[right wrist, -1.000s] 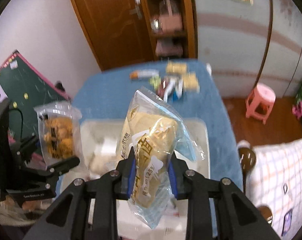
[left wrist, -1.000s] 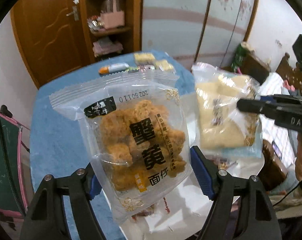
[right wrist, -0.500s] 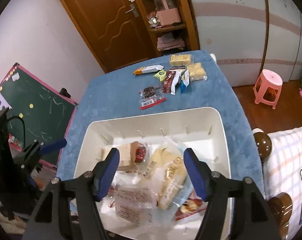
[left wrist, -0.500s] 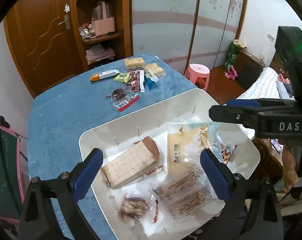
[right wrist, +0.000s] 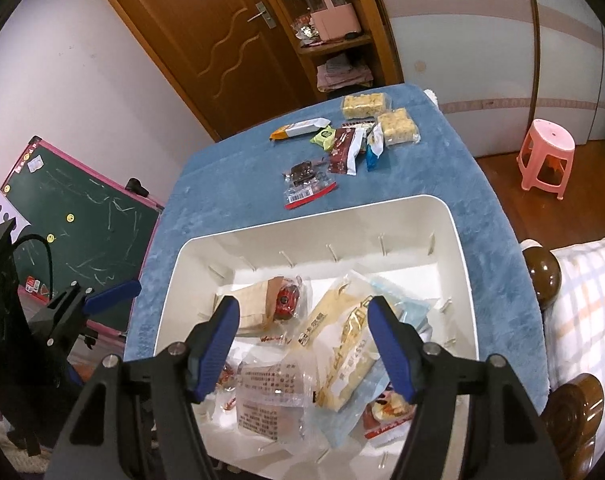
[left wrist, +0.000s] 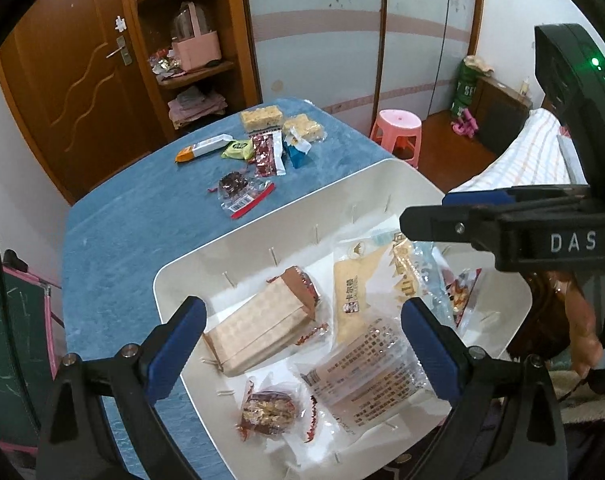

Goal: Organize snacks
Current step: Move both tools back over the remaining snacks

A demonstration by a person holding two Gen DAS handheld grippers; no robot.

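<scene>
Hovering over a white plastic bin [left wrist: 386, 176], rectangular with rounded corners and thin ribs moulded along its inner walls: left claw [left wrist: 302, 344], blue rubber-padded fingers spread wide, nothing between them; right claw [right wrist: 302, 344], likewise spread and empty. Bin stands on a counter [right wrist: 222, 184] covered in plush blue cloth. Contents of bin, all loose and overlapping: one tan, block-shaped paper-look packet [left wrist: 262, 324] with a red end, lying flat at the left; one pale yellow, oblong bread-like item in crinkled clear film [right wrist: 342, 352], resting aslant near the middle; one clear glossy pouch [left wrist: 366, 368] printed with dense black text, lying over the yellow item's lower end; one small dark brown nutty cake in a clear wrapper with red crimped ends [left wrist: 268, 410], near the front wall; one red-printed wrapper [right wrist: 386, 412], partly buried at the right. Remaining on the far counter, well apart from the bin: two pale, grainy square cakes in film [right wrist: 396, 126], a long orange-and-white bar [right wrist: 298, 128], a green sachet [right wrist: 324, 136], several slim red and blue sachets, and a dark sweet in a clear pouch with barcode [right wrist: 306, 184] nearest the bin.
</scene>
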